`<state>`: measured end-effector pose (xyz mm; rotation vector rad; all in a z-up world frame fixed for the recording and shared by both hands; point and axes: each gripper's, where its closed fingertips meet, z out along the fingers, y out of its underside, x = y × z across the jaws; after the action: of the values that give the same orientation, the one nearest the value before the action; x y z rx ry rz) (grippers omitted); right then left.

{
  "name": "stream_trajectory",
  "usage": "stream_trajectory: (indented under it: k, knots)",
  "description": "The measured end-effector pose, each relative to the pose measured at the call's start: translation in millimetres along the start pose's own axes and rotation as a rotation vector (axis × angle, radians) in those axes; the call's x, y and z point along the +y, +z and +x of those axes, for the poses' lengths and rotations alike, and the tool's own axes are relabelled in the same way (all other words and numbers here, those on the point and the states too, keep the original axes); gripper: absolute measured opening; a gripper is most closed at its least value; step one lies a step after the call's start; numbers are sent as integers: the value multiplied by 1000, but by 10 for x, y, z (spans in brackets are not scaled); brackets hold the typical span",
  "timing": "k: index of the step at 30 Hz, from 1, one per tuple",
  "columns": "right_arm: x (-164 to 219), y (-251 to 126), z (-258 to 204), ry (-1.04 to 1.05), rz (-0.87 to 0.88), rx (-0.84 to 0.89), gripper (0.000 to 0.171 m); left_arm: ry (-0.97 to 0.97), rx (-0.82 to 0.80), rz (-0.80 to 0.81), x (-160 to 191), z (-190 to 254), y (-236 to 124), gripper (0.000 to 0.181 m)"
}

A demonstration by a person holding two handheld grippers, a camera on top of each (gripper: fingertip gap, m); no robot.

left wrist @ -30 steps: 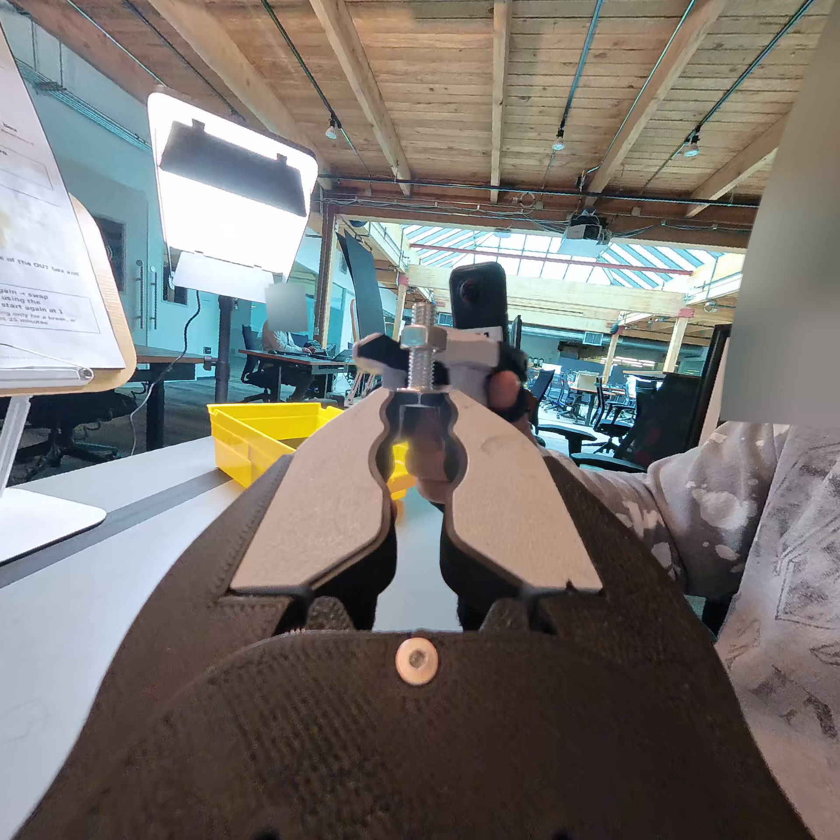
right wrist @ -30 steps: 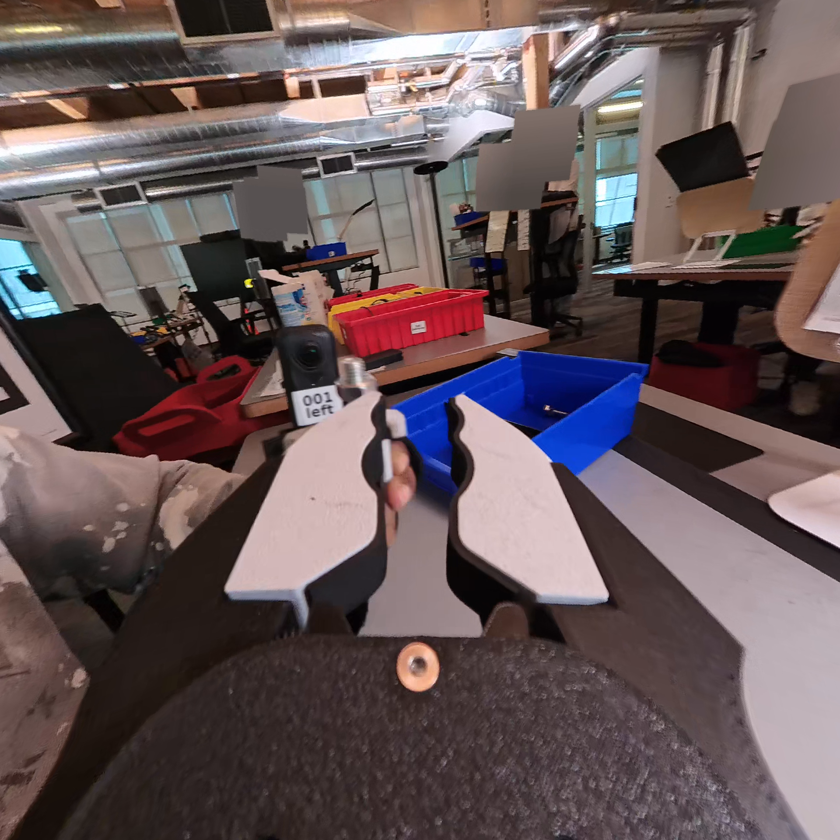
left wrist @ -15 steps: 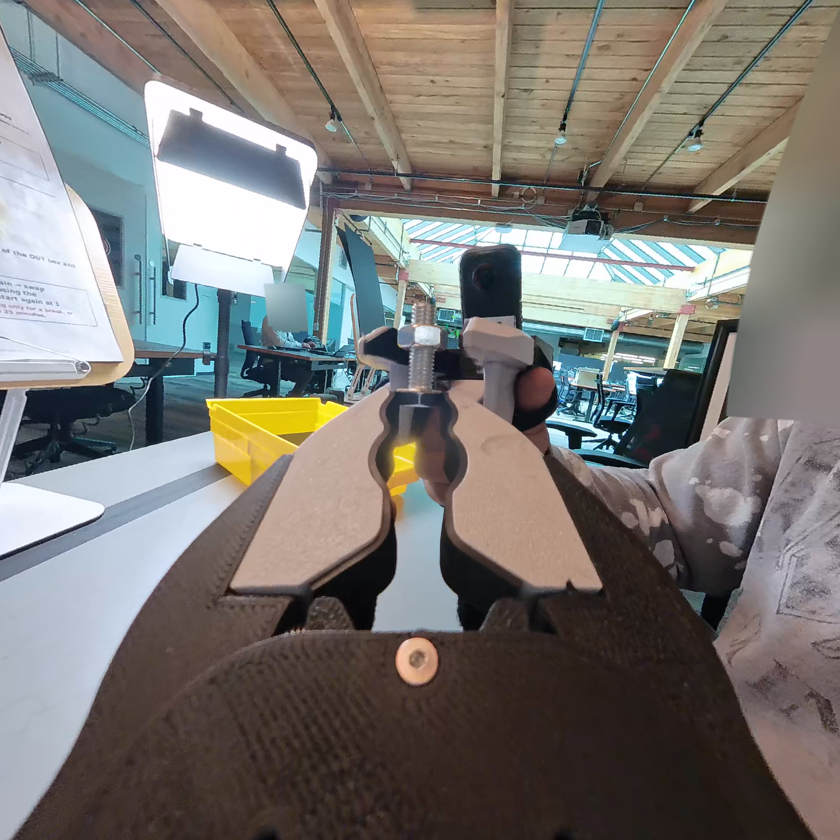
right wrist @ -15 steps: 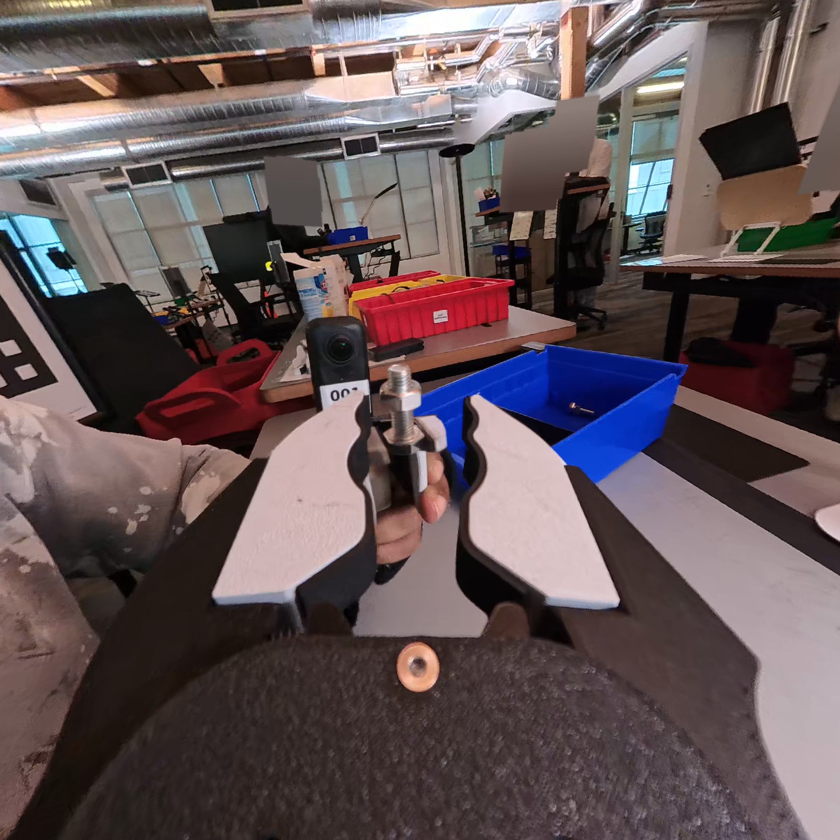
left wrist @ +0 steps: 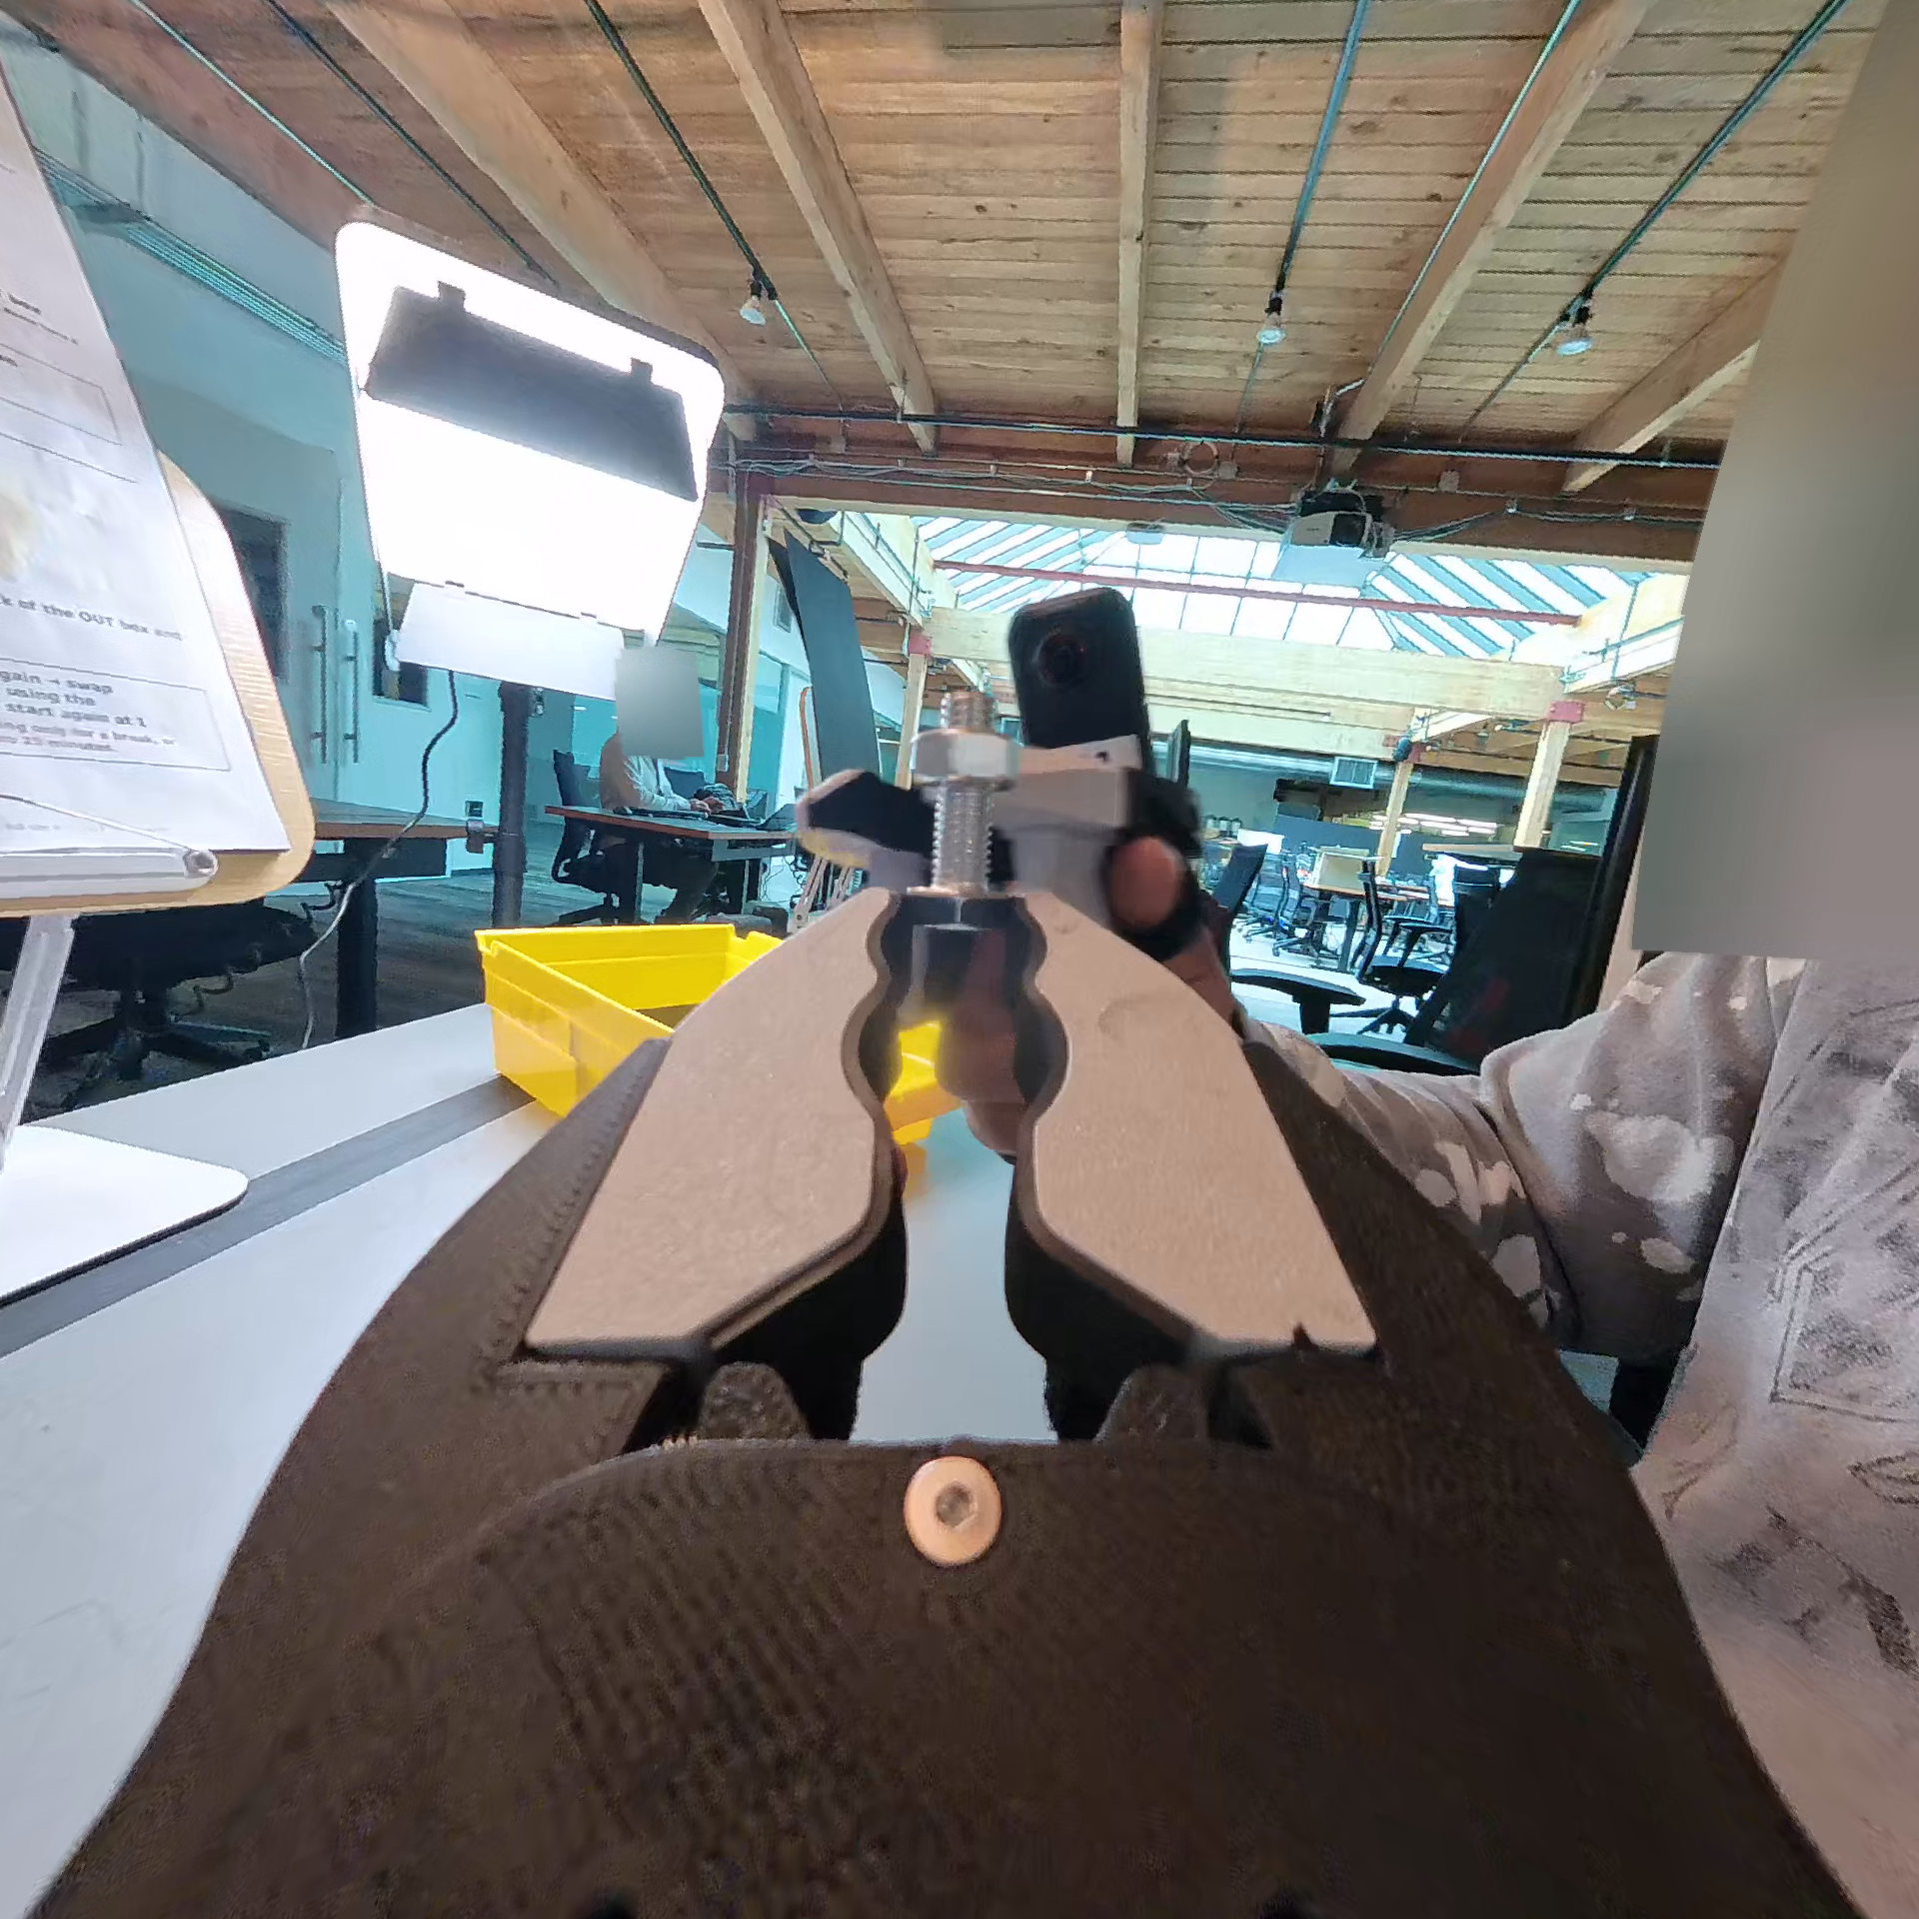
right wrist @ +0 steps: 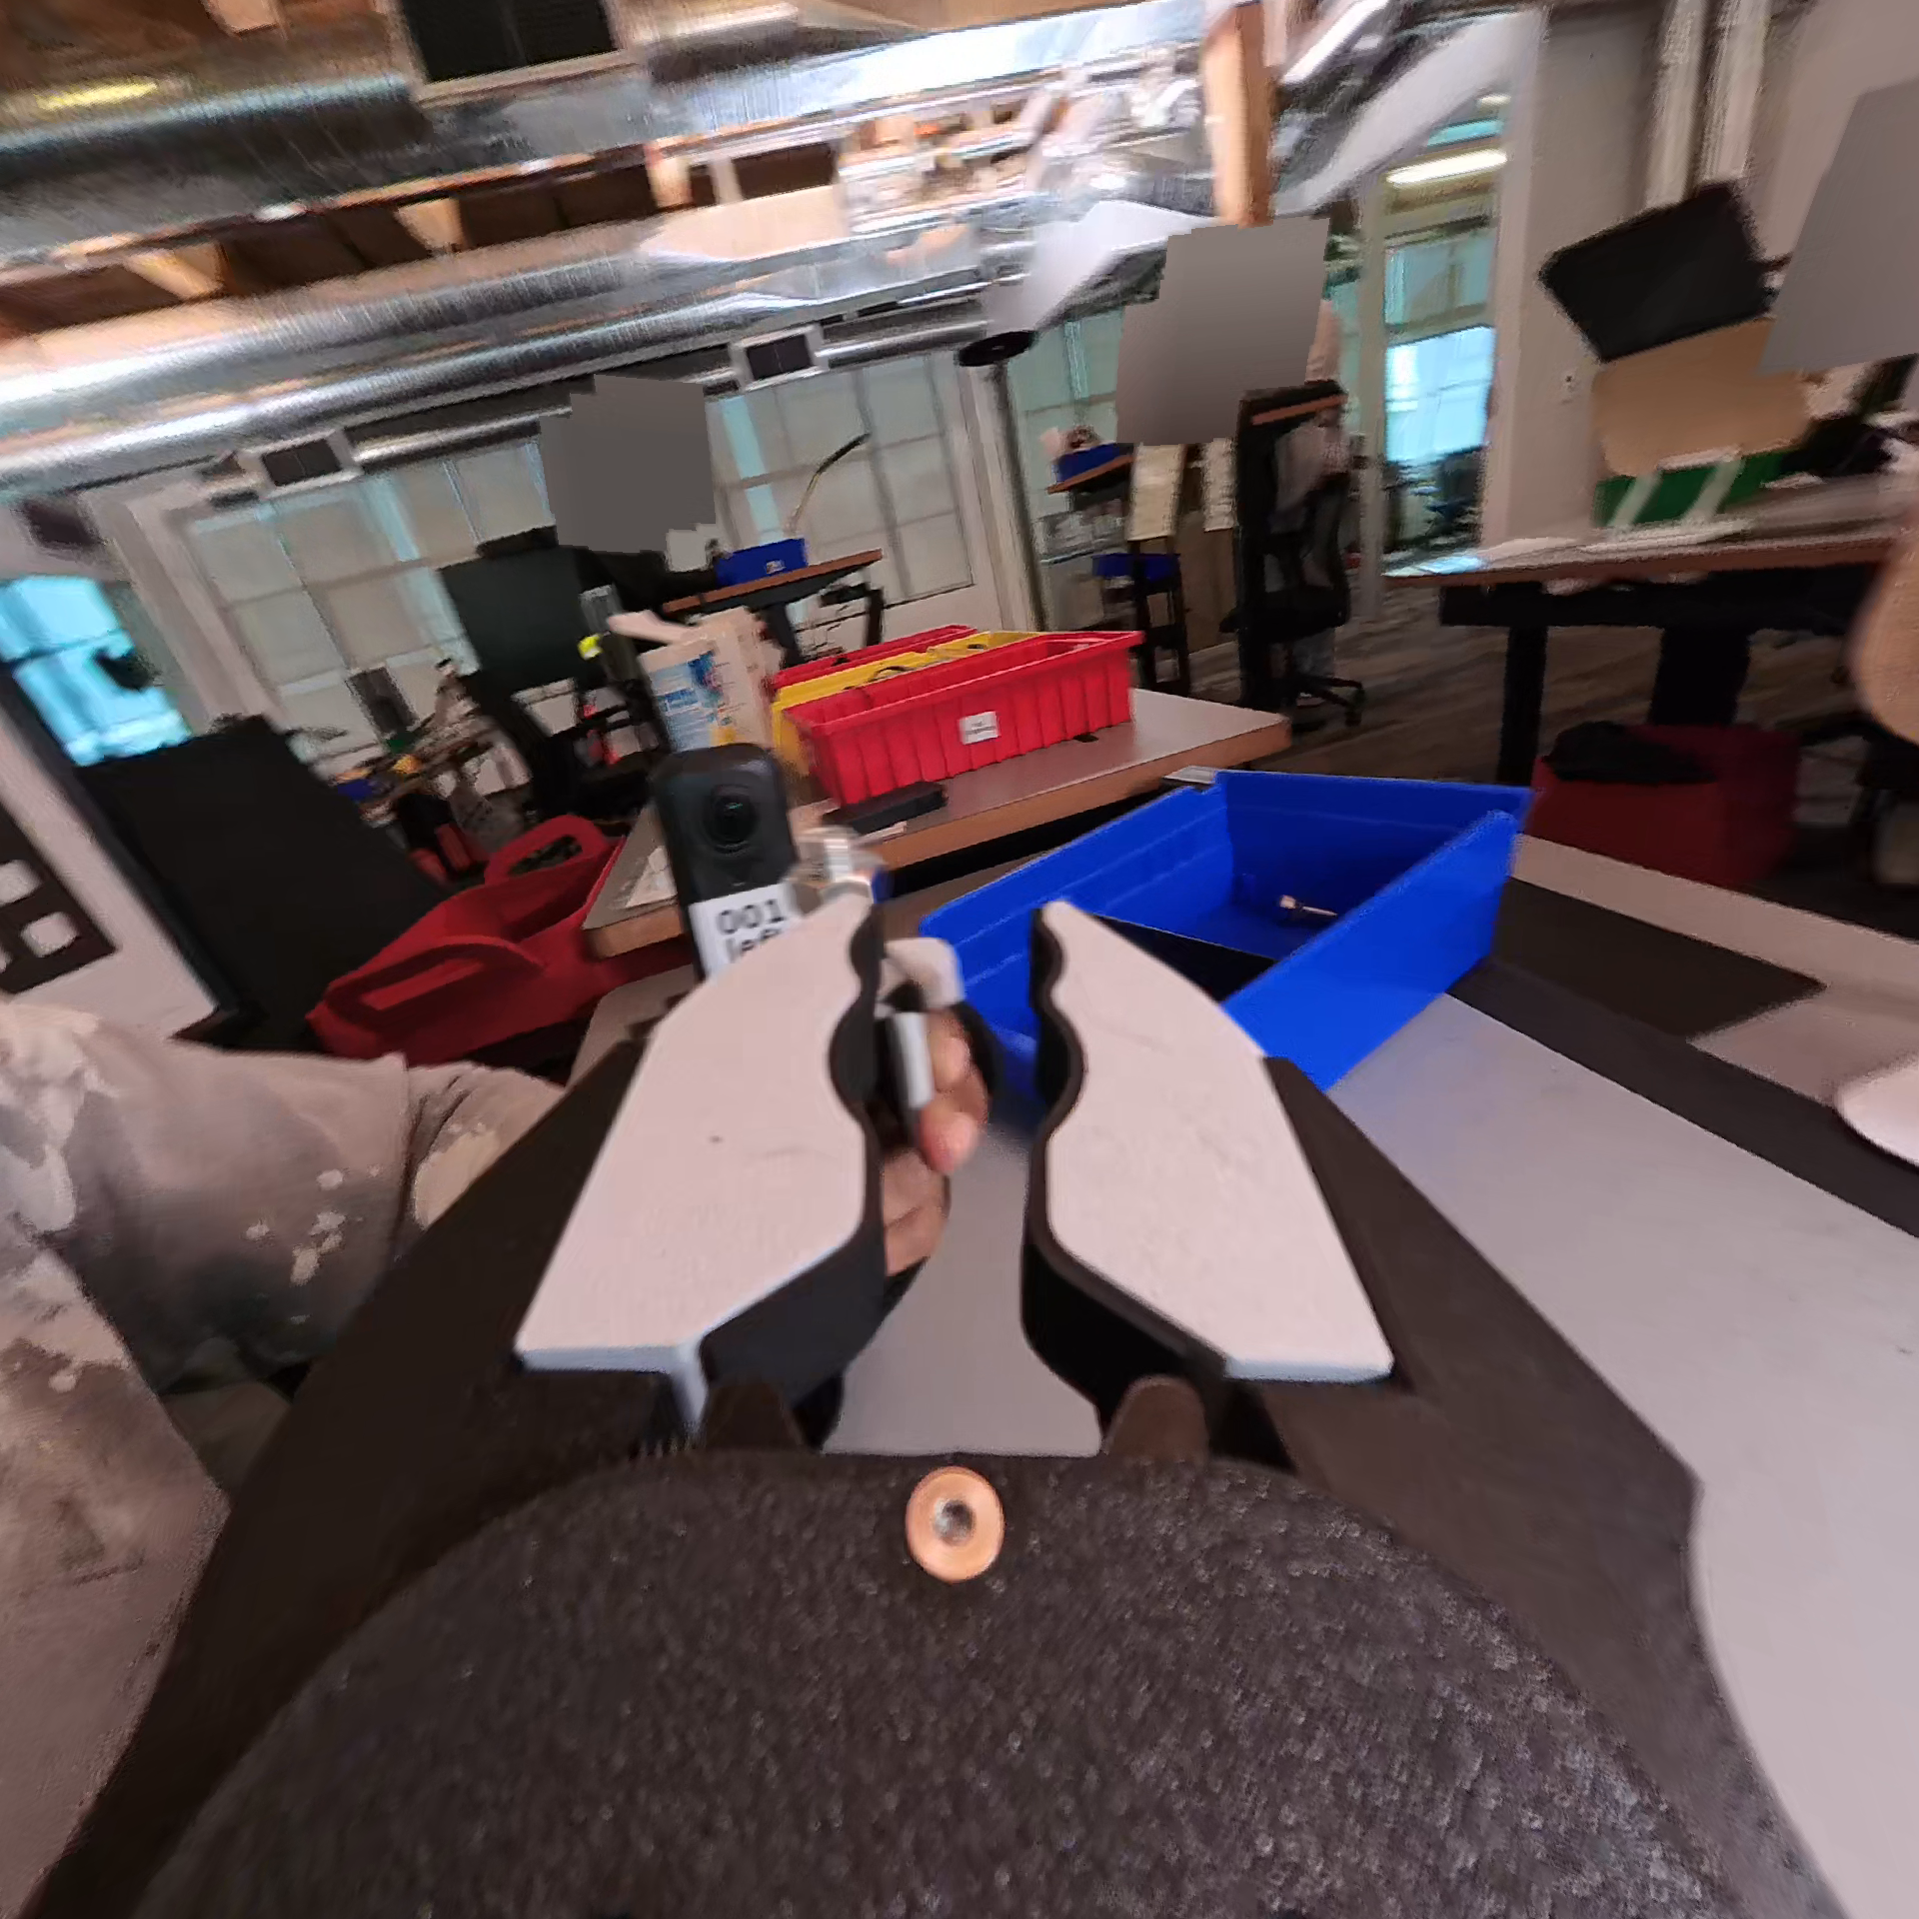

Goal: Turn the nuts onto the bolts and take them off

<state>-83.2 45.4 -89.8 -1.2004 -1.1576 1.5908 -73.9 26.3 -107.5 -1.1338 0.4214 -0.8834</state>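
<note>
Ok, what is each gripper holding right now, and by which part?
The left gripper clamps the upright silver threaded bolt at its lower end, by the head; a silver hex nut sits near its top. The right gripper is open and holds nothing.

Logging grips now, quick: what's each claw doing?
Left claw: closed on the silver threaded steel bolt, upright.
Right claw: open, empty.
</note>
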Motion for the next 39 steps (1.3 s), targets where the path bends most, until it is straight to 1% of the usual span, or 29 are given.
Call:
stream_trajectory:
  k: [1,2,4,6,9,11,12,14,16,19,21,23,24,25,26,28,31,33,35,36,37,38,39]
  knots:
    - [-22,-33,85,23,15,30,22,7,-2,-3,-12,2,1,18]
    - [-37,-59,121,44,25,28,23,19,-3,-2,-23,11,3,18]
    - [-51,-65,81,71,32,-8,31,14,-5,-4,-15,9,5,18]
    - [-57,-30,-30,47,33,-45,38,9,-11,-8,7,-11,5,18]
    - [-33,25,-135,27,14,-70,42,15,-8,-15,28,1,16,18]
    - [-23,12,-55,18,11,-33,40,16,-12,-16,24,6,16,18]
    - [-32,-20,39,31,17,9,26,18,7,-8,6,31,12,18]
    - [-50,-88,187,35,29,60,24,45,3,-12,-10,55,20,18]
    - [-76,-101,145,41,37,31,31,38,-4,-6,-15,46,19,18]
    - [-70,-24,-77,4,25,-48,42,36,-17,-7,4,11,15,18]
    - [-19,29,-144,-8,-2,-60,44,41,-20,-8,14,19,21,18]
    - [-17,20,-79,-7,5,-33,40,37,-32,-1,0,7,14,18]
    - [-39,-12,9,12,18,5,22,35,-14,10,-25,24,5,18]
    - [-71,-55,110,18,39,50,18,39,-18,9,-38,23,4,18]
    - [-90,-86,158,19,47,66,16,50,-21,12,-50,26,3,18]
    - [-114,-93,116,12,48,46,24,43,-25,15,-45,14,1,18]
    - [-73,-6,-83,-10,20,-25,38,40,-31,9,-13,-3,7,18]
    - [-38,38,-145,-14,6,-42,42,43,-28,6,1,14,16,18]
    - [-31,38,-110,-9,3,-28,43,42,-26,1,8,31,24,18]
    - [-36,22,-67,2,2,-16,42,29,-27,4,2,22,20,18]
    - [-58,-12,34,16,12,36,24,21,-4,17,-20,47,14,18]
    - [-90,-51,121,9,33,78,21,26,-3,12,-27,64,23,18]
    - [-100,-76,149,4,36,84,21,37,2,12,-35,91,33,18]
